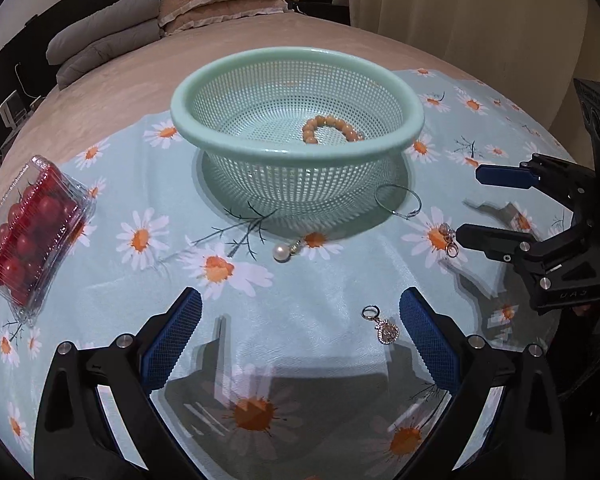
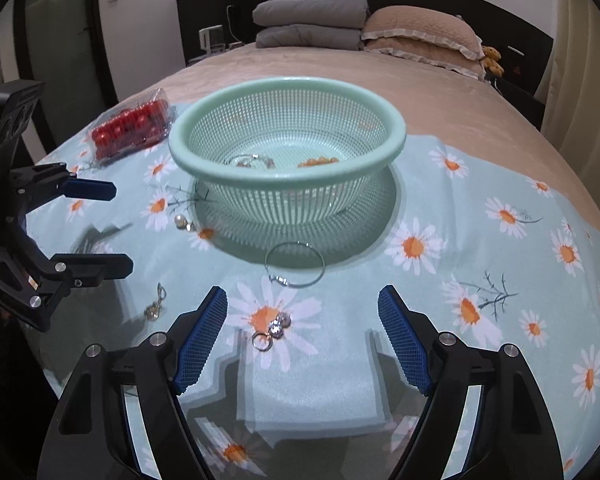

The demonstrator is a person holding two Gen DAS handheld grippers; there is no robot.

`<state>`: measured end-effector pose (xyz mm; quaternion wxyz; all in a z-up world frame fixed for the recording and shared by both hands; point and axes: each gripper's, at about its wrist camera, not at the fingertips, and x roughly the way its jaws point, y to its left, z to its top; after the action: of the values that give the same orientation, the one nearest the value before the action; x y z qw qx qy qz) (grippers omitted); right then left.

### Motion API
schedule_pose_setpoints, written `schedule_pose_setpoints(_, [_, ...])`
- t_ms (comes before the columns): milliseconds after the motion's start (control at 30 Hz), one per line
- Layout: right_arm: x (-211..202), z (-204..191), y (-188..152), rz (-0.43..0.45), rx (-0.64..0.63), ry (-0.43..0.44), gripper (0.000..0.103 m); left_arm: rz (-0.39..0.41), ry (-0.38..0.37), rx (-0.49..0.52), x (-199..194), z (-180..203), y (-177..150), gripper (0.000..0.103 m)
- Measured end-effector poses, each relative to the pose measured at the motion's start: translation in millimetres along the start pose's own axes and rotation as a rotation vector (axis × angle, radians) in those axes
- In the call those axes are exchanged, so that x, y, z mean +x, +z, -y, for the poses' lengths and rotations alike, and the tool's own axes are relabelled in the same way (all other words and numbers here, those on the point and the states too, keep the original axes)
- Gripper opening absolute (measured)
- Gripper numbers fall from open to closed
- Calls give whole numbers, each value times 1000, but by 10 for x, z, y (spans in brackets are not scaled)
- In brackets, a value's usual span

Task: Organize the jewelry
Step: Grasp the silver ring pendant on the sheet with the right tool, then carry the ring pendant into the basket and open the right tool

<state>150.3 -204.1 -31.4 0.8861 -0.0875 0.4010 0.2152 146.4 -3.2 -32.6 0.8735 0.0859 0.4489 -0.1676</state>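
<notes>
Your bead bracelet (image 1: 332,130) lies in the green basket (image 1: 296,152) w/ a silver piece (image 2: 254,161). On the daisy cloth (image 1: 320,292) in front: hoop (image 2: 295,265), pearl earring (image 1: 283,252), two charm earrings (image 2: 274,330) (image 1: 384,326). Your left gripper (image 1: 300,338) & right gripper (image 2: 302,338) are both spread wide, holding nothing. Tomato box (image 1: 32,232) well to the left.

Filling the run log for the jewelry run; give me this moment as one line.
left gripper: open, empty | right gripper: open, over crystal earring | basket: bead bracelet inside | silver bangle, pearl earring, pendant earring: on cloth
</notes>
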Motion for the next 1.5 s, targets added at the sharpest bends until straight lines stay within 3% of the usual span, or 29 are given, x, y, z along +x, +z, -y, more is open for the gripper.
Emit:
schedule_pose_setpoints(100, [89,-9,-108,-18,11,-3,70,-27,-1,-20,113,73,-43,97])
schedule_pose_setpoints(167, [171,-21,-167,-31,18,1,63,-59,4,-45,233,112,-77,97])
schedule_pose_setpoints(300, [210,-22,-239,-2,54,-23,59,-48,99,-27,402,224,-171,99])
schedule_pose_setpoints(400, [183,-41,-263,15,57,-15,39,-36,113,-68,389,215,-197,99])
schedule_pose_setpoints(467, [169,-68,-268,15,52,-4,18,-11,138,-83,362,246,-232,97])
schedule_pose_setpoints(533, [163,-110,-275,13,39,-2,13,11,132,-79,314,290,-264,87])
schedule_pose_setpoints(633, [155,-110,-279,6,35,14,13,14,113,-57,237,342,-273,49])
schedule_pose_setpoints(700, [140,-89,-278,-1,48,32,13,0,75,-54,214,370,-267,4])
schedule_pose_setpoints(967, [21,-132,-326,-28,25,87,12,-32,-32,-101,124,342,-349,2])
schedule_pose_setpoints(1233, [-214,-226,-304,-18,-18,130,12,-41,-39,-70,-43,348,-382,2])
schedule_pose_setpoints(1500, [-598,-86,85,80,-34,110,12,-5,11,-74,-313,129,-116,2])
